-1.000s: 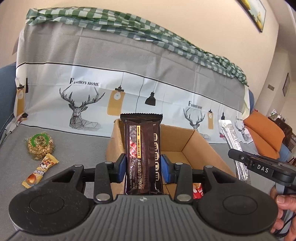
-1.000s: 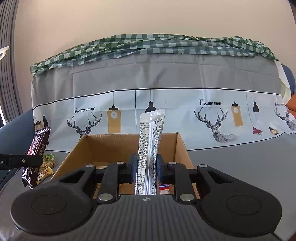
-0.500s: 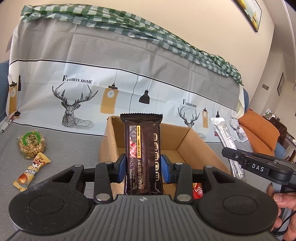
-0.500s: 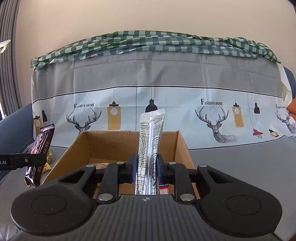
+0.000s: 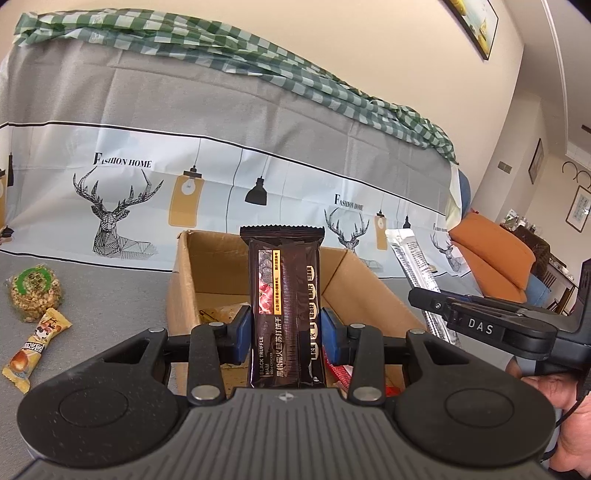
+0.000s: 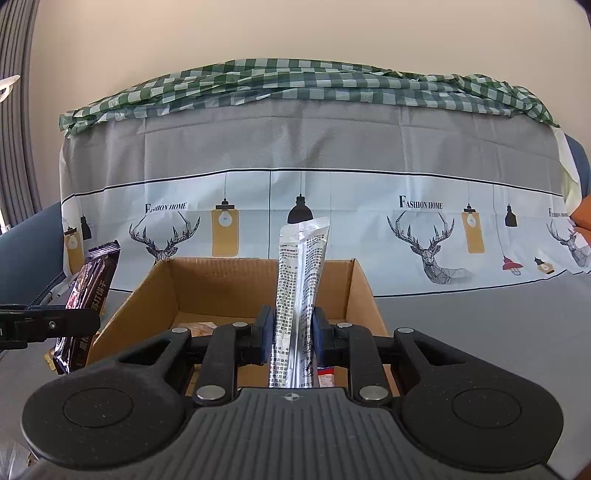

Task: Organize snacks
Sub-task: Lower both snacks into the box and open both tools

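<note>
Grey cloth is spread flat under an open cardboard box, with bare room left around its rims. A glossy dark cracker pack is clamped upright by the left gripper, a crinkled silver sachet by the right gripper, both before the box. Two wrapped snacks are seen lying leftward.

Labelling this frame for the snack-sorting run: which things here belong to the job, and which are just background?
Job:
- dark brown black-truffle cracker packet, in left gripper
- silver foil stick sachet, in right gripper
- open brown cardboard box
- round puffed-grain cake in clear wrap
- small yellow snack packet

Background:
- grey deer-print cover
- green checked cloth
- orange cushion
- framed picture
</note>
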Motion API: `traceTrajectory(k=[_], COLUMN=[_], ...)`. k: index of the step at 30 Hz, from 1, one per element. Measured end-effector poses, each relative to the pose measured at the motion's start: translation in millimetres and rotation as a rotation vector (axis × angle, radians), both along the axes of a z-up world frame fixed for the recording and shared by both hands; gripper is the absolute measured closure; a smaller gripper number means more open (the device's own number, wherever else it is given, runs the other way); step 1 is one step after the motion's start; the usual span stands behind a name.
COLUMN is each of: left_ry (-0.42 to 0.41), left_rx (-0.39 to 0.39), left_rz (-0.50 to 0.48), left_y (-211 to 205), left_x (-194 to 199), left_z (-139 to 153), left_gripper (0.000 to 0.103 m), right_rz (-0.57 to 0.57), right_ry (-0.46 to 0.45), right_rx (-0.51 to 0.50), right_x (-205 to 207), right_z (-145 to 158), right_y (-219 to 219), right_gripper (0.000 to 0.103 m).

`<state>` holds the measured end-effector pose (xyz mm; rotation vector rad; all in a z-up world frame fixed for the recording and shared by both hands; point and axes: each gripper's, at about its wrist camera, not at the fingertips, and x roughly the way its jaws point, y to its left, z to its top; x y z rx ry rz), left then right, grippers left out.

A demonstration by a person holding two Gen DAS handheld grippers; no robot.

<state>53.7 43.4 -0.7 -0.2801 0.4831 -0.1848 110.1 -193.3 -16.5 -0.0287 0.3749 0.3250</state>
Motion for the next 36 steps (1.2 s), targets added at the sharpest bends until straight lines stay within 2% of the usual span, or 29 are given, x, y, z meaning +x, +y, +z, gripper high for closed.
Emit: traceTrajectory(k=[30,36], left_ry=[-0.025,-0.045], left_rx=[-0.006,-0.012], left_rz=[-0.040,-0.074], left_y=[-9,-18], left_x=[0,0], left_z=[0,1], left_gripper=[0.061,0.060], right_rz=[-0.002,-0.011], right_ry=[0.000,-0.003], right_rx=[-0.003,-0.005], right_x=[1,2], right_z=[-2,-4], right_y=[0,0], right_gripper=[0.080,0.080])
